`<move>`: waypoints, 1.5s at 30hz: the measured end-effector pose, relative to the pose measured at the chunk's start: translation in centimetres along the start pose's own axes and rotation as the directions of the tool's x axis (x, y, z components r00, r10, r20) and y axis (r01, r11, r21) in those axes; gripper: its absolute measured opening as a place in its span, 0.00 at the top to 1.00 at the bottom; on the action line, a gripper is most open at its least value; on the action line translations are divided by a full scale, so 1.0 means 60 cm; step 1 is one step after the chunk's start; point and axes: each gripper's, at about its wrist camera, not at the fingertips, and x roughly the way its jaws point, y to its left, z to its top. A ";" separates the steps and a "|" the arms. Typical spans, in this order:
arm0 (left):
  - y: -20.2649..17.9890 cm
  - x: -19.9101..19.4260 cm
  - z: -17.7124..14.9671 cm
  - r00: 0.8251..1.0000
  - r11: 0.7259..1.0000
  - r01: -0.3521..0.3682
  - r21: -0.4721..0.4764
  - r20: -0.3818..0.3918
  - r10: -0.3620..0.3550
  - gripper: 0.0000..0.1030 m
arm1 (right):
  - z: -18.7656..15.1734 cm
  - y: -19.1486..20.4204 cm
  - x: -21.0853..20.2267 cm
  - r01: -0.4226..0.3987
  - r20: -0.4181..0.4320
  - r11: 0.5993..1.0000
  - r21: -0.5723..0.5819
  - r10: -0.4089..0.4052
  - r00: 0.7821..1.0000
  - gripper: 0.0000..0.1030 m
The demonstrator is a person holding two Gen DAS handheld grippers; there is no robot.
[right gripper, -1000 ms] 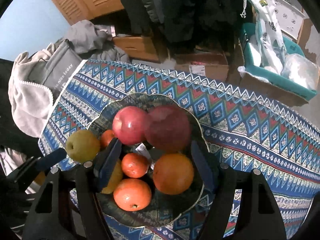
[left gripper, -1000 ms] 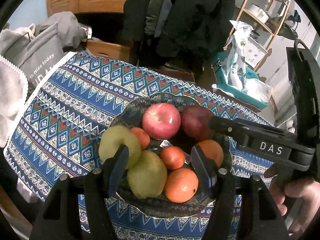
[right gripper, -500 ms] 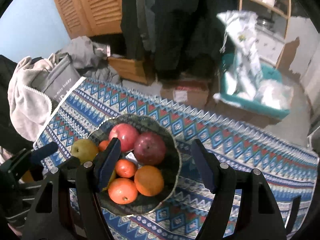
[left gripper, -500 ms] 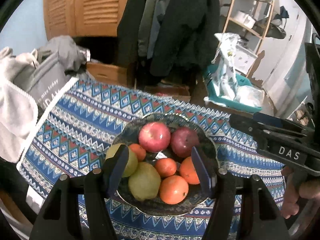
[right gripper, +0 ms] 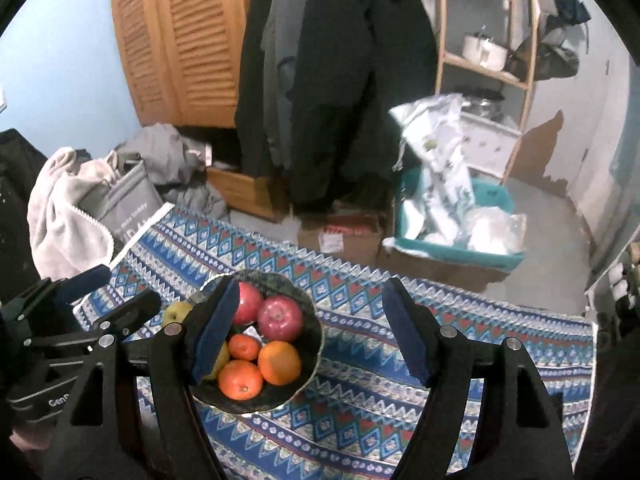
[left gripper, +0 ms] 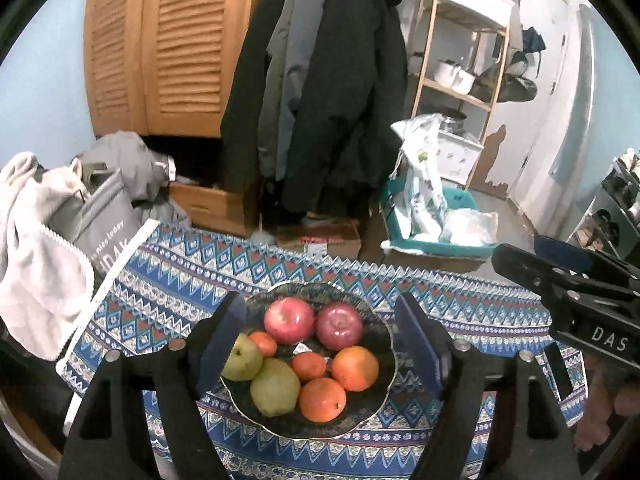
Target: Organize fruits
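Note:
A dark patterned bowl [left gripper: 382, 344] sits on a blue patterned tablecloth [left gripper: 168, 280]. It holds two red apples [left gripper: 289, 320], two green pears [left gripper: 275, 388] and several oranges [left gripper: 322, 399]. My left gripper [left gripper: 320, 344] is open and empty, raised above and in front of the bowl. My right gripper [right gripper: 308, 336] is open and empty, raised to the right of the bowl [right gripper: 310, 344]. The right gripper also shows at the right edge of the left wrist view [left gripper: 560, 288]. The left gripper shows at the left of the right wrist view [right gripper: 92, 304].
A grey bag and white towel [left gripper: 44, 232] lie at the table's left end. Behind the table hang dark coats [left gripper: 320, 100], with a wooden louvred door [left gripper: 160, 48], a cardboard box [left gripper: 320, 236], a teal bin with plastic bags [left gripper: 432, 224] and a shelf rack [left gripper: 460, 52].
Both grippers have pulled up and back from the bowl, so the bowl looks smaller and more of the room shows. Both stay open and empty. The fruits have not moved.

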 end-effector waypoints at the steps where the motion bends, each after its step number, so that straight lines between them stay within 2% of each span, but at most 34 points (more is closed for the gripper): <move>1: -0.002 -0.005 0.002 1.000 1.000 0.003 0.002 0.007 -0.003 0.23 | 0.001 -0.001 -0.009 0.006 0.009 1.000 -0.002 -0.006 1.000 0.26; 7: -0.019 -0.046 0.023 0.997 1.000 0.028 0.010 0.068 -0.029 0.14 | 0.006 -0.014 -0.068 0.029 0.067 1.000 0.000 -0.029 0.997 0.25; 11: -0.031 -0.067 0.032 0.995 0.999 0.041 0.018 0.095 -0.042 0.14 | 0.008 -0.021 -0.097 0.043 0.101 0.999 0.000 -0.043 0.994 0.22; 14: -0.042 -0.081 0.038 0.993 0.999 0.038 0.033 0.108 -0.041 0.07 | 0.007 -0.026 -0.116 0.053 0.126 0.999 0.004 -0.054 0.991 0.19; 19: -0.057 -0.092 0.040 0.993 0.998 0.021 0.057 0.117 -0.027 0.04 | 0.000 -0.035 -0.141 0.067 0.159 0.998 0.008 -0.068 0.985 0.16; 27: -0.075 -0.111 0.043 0.988 0.997 -0.017 0.079 0.152 0.005 0.01 | -0.006 -0.051 -0.157 0.071 0.169 0.997 0.021 -0.074 0.983 0.16; 36: -0.098 -0.109 0.045 0.989 0.993 -0.044 0.109 0.142 0.028 0.01 | -0.012 -0.062 -0.152 0.091 0.155 0.996 0.026 -0.093 0.983 0.16; 45: -0.115 -0.107 0.046 0.994 0.992 -0.030 0.125 0.111 0.016 0.01 | -0.020 -0.085 -0.150 0.116 0.147 0.992 0.043 -0.121 0.982 0.16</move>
